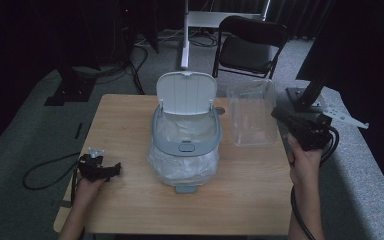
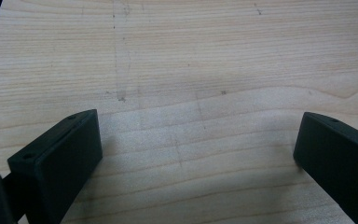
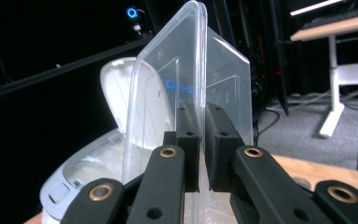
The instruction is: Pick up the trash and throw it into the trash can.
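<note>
A clear plastic container (image 1: 252, 114) hangs tilted above the table's right side, its wall (image 3: 168, 93) pinched between the fingers of my right gripper (image 1: 286, 119) (image 3: 202, 140), which is shut on it. A small grey and white bin (image 1: 186, 135) lined with a clear bag stands mid-table, its white lid (image 1: 186, 92) (image 3: 116, 93) standing upright and open. My left gripper (image 1: 111, 170) (image 2: 196, 149) rests low on the wooden table (image 1: 130, 120) at the near left. Its jaws stand wide open with bare wood (image 2: 191, 93) between them.
A black folding chair (image 1: 250, 45) and a white stand (image 1: 185, 35) are behind the table on grey carpet. A black frame leg (image 1: 315, 75) rises at the right. Cables trail from each gripper off the table's sides.
</note>
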A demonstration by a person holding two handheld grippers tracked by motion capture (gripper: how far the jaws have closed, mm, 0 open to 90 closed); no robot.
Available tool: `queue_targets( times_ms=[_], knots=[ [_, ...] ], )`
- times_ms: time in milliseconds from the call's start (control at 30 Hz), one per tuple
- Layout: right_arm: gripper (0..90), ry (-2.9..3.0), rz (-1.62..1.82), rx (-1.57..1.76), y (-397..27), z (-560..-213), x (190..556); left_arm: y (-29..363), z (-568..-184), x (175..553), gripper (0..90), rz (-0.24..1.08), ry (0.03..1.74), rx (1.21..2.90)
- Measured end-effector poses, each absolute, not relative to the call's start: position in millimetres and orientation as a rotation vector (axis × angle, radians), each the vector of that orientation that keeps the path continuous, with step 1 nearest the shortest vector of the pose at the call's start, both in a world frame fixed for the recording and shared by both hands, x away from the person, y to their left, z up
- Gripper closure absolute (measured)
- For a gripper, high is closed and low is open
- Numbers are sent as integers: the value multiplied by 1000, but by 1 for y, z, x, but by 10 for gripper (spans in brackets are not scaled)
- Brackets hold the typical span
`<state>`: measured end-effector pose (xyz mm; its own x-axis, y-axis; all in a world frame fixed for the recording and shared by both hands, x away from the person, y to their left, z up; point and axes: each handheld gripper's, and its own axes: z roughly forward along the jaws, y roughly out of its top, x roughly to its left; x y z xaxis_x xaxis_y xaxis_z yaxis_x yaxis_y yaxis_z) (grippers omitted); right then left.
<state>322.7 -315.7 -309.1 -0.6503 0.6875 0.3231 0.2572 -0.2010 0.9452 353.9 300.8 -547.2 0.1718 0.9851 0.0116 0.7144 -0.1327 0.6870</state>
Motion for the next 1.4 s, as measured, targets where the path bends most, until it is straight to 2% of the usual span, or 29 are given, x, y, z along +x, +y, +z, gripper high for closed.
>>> queue_targets(
  times_ms=[467,1400],
  knots=[
    [855,1715,2030,965,-291,-272,327,301,-547,354,18,649,1599,1911],
    [855,1774,2194,851,-225,-265,354,301,-547,354,18,649,1599,1911]
  ],
)
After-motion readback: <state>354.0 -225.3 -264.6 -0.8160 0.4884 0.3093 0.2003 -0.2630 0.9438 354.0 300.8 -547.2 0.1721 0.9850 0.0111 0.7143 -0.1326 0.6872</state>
